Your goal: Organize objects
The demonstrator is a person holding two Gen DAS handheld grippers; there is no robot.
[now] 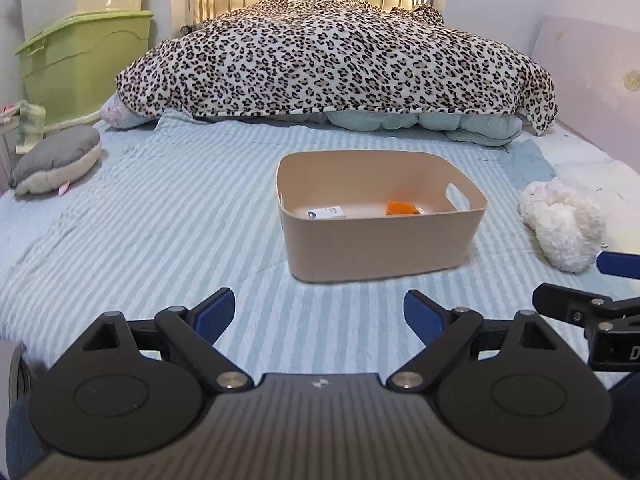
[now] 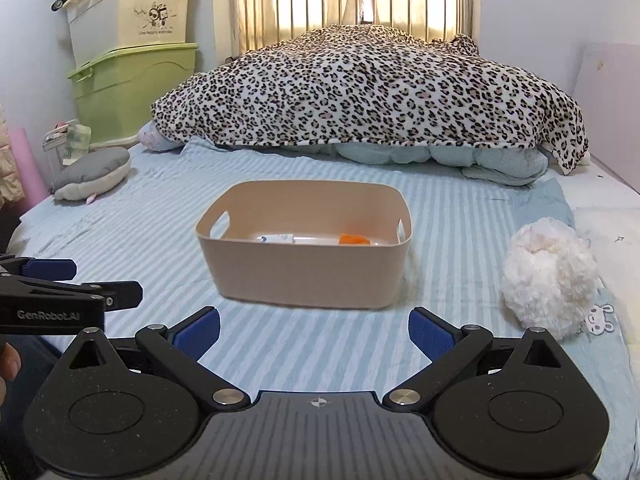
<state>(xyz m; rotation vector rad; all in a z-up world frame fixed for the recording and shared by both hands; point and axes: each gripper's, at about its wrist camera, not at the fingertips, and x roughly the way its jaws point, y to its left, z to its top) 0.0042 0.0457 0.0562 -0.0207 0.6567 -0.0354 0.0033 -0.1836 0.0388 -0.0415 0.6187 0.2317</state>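
A beige plastic bin (image 1: pixel 380 248) (image 2: pixel 308 276) stands on the striped bed in front of both grippers. Inside lie a white tube or box (image 1: pixel 328 213) (image 2: pixel 280 238) and an orange packet (image 1: pixel 401 208) (image 2: pixel 353 239). A white fluffy plush (image 1: pixel 562 226) (image 2: pixel 550 276) lies right of the bin. A grey and cream plush (image 1: pixel 56 164) (image 2: pixel 94 172) lies at the far left. My left gripper (image 1: pixel 319 314) is open and empty, short of the bin. My right gripper (image 2: pixel 314 330) is open and empty too. Each gripper shows at the edge of the other's view.
A leopard-print blanket (image 1: pixel 340 56) (image 2: pixel 372 88) over a pale blue quilt fills the head of the bed. Stacked green and cream storage boxes (image 1: pixel 84 52) (image 2: pixel 132 48) stand at the left wall. A metal headboard (image 2: pixel 360 4) is behind. A wall runs along the right.
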